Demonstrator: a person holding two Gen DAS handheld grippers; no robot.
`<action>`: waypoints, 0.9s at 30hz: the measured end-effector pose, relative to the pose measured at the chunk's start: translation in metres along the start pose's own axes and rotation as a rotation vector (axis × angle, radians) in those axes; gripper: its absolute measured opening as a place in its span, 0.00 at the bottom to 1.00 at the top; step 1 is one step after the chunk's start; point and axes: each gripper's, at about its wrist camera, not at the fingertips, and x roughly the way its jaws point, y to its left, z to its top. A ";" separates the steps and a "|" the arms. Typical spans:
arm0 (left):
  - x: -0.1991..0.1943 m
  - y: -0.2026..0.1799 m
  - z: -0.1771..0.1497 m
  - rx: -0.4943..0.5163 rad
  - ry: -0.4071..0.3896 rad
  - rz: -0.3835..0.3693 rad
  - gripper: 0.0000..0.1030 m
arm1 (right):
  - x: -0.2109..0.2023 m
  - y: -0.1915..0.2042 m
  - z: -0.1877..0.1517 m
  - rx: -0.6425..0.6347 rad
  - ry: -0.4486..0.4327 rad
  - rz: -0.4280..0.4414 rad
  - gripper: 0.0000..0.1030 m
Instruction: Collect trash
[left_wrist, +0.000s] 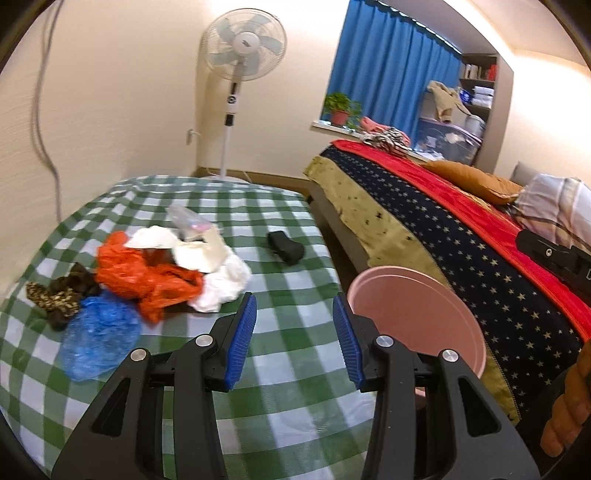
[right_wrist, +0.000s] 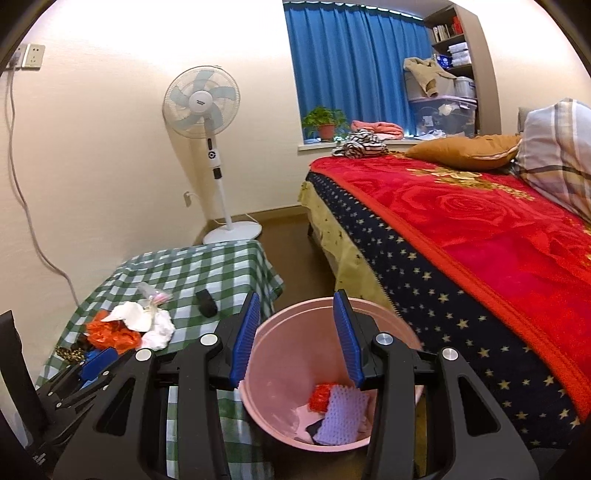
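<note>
Both tongs part-open and empty, trash heaped on the checked table (left_wrist: 280, 229).

Swing the left gripper (left_wrist: 294, 334) to the orange bag (left_wrist: 147, 275), pinch low; right gripper (right_wrist: 295, 338) hovers over the bin (right_wrist: 280, 317), seemingly part-filled.

Trash heap (left_wrist: 162, 273) on counter (left_wrist: 258, 229), left part. Bin (right_wrist: 317, 369) on floor between counter and bed (right_wrist: 461, 229); scraps (right_wrist: 340, 410) inside. Fan (right_wrist: 207, 147) behind counter, by wall.
</note>
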 end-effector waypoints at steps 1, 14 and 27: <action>0.000 0.003 0.000 -0.004 -0.001 0.006 0.41 | 0.002 0.003 0.000 0.000 0.001 0.007 0.41; 0.004 0.057 -0.002 -0.111 -0.039 0.183 0.41 | 0.036 0.039 -0.010 -0.014 0.038 0.090 0.41; 0.018 0.108 0.012 -0.181 -0.045 0.326 0.42 | 0.108 0.079 -0.023 -0.017 0.128 0.147 0.40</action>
